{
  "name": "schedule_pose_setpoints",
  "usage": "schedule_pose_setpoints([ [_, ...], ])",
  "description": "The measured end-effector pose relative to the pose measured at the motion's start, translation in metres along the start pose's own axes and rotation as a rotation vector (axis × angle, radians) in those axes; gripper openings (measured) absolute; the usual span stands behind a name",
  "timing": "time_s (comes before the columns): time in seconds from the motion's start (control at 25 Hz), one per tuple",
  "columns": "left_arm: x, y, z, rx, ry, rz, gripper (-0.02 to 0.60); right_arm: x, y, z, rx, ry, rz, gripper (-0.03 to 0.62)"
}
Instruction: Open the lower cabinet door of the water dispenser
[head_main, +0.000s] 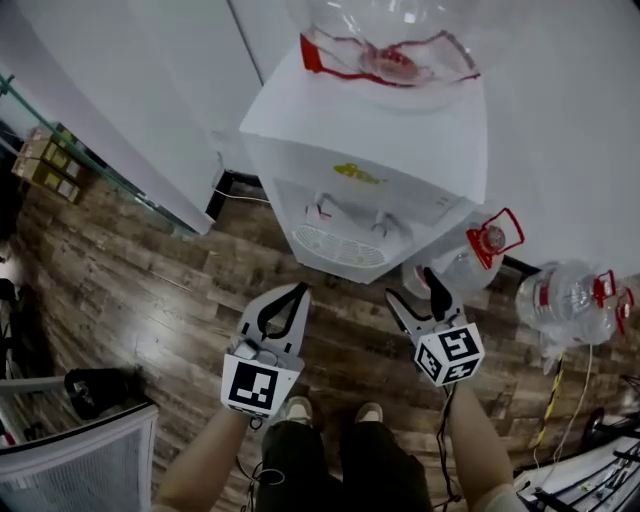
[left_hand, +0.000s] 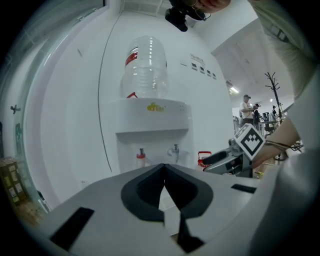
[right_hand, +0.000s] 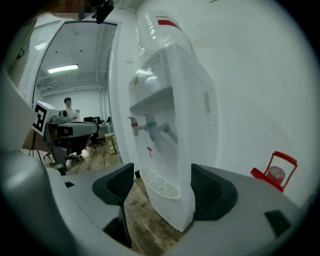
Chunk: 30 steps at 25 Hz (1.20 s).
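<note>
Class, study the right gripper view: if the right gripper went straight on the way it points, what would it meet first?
Probably the water dispenser, its lower front corner below the drip tray, framed between the open jaws of the right gripper; depth is unclear.

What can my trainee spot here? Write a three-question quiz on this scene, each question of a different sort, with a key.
1. True or false: the left tongs are shut, with nothing between them.
2. In the head view, the spare bottles lie on which side of the water dispenser? A left, B right, C on top.
3. Fill in: the right tongs stand ___ (open or shut).
Key: 1 true; 2 B; 3 open.
</note>
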<state>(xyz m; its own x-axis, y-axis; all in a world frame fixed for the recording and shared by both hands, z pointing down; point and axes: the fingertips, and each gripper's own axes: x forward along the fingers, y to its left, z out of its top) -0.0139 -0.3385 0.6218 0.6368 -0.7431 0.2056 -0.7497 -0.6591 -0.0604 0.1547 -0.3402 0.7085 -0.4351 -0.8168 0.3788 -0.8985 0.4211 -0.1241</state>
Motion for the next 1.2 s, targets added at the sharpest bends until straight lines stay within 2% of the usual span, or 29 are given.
schedule_pose_setpoints([
  [0.32, 0.032, 0.001, -0.098, 0.028, 0.058, -0.024, 0.006, 0.061, -0.03, -0.084, -0.036, 0.036, -0.018, 0.383],
  [0.56, 0.048, 0.006, -0.15, 0.015, 0.082, -0.013, 0.006, 0.094, -0.05, -0.134, -0.052, 0.067, -0.02, 0.396],
  [0.8, 0.058, 0.006, -0.177, 0.011, 0.082, 0.003, 0.006, 0.124, -0.07, -0.16, -0.048, 0.08, -0.026, 0.403],
  [1.08, 0.063, 0.009, -0.188, 0.003, 0.085, 0.021, 0.006, 0.14, -0.083, -0.166, 0.006, 0.061, -0.048, 0.388],
  [1.2, 0.062, 0.01, -0.189, -0.003, 0.089, 0.026, 0.006, 0.141, -0.077, -0.168, 0.007, 0.049, -0.042, 0.337],
])
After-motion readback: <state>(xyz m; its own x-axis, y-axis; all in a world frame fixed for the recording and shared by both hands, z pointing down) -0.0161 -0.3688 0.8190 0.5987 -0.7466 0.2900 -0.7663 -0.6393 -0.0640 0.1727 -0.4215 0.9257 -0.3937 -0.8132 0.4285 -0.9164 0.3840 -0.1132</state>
